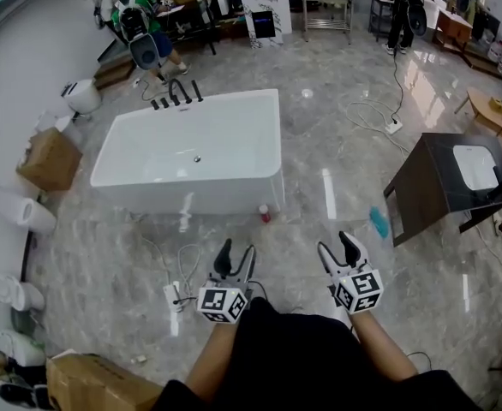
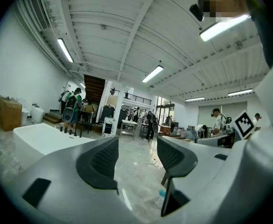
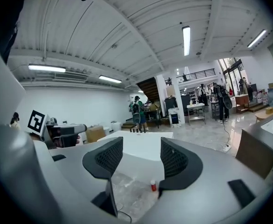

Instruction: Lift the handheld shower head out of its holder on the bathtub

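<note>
Nearest to the camera are the person's forearms [image 1: 212, 360], and in front of them the left gripper [image 1: 236, 260] and the right gripper [image 1: 337, 250]. Both are held above the marble floor [image 1: 319, 187] and point toward the bathtub [image 1: 191, 197].

Jaws of the left gripper stand apart, and in the left gripper view only floor shows in the gap between them. The jaws of the right gripper are also apart, with nothing between them. Beyond their gap the right gripper view shows the white tub and a small red bottle [image 1: 265, 216], which stands on the floor near the tub's near right corner.

The bathtub is well apart from both grippers. On its far short rim stands a row of black fittings [image 1: 176, 94], one of them a curved spout. Which of these is the handheld shower head I cannot tell, since they are too small.

Behind that rim stands a person with a backpack [image 1: 140, 26]. A cardboard box [image 1: 50, 159] lies near the tub's left side, and a dark cabinet [image 1: 422, 187] with a white basin stands to the right.
</note>
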Demonstrator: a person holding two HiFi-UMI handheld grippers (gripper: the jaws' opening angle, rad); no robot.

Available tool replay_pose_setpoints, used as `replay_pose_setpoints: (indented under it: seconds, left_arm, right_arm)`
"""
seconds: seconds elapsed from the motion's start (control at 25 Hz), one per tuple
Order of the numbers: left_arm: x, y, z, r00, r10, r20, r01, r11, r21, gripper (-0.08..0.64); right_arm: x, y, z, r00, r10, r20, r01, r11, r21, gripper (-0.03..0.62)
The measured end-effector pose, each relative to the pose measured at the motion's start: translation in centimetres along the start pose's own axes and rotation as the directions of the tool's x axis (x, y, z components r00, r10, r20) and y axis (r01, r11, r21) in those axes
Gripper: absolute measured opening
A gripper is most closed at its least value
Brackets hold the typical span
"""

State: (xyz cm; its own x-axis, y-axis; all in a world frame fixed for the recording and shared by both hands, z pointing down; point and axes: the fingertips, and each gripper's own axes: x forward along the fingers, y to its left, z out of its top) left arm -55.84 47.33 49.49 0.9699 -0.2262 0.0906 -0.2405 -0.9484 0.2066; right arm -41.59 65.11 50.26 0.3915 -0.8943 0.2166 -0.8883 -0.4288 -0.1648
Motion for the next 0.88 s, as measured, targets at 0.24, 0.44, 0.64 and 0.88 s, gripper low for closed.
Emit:
replay_pose_setpoints:
  seconds: [0.24, 0.44, 0.64, 0.88]
  left_arm:
    - [-0.1, -0.1, -0.4, 1.0, 0.004, -0.026, -0.004, 1.0, 0.012, 0.235]
    - [0.5, 0.5, -1.1, 0.999, -0.008, -0.048, 0.009, 1.0, 0.005, 0.235]
    - [3.0, 1.4, -1.8, 0.997, -0.042, -0.057, 0.042, 0.999, -0.015, 0.235]
    - [8.0, 4.5, -1.8, 0.997, -0.063, -0.041, 0.062, 0.997, -0.036, 0.235]
  right_arm:
    - [0.6, -0.1, -1.4, 1.0, 0.019, -0.02, -0.018, 0.999, 0.046, 0.219]
    - [1.5, 0.7, -2.5, 0.998, 0.037, -0.049, -0.036, 0.999, 0.023, 0.219]
    - [3.1, -0.2, -3.4, 0.998, 0.016, -0.069, -0.013, 0.999, 0.047, 0.219]
    - [8.0, -2.0, -3.2, 0.995, 0.004, -0.102, -0.001, 1.0, 0.025, 0.219]
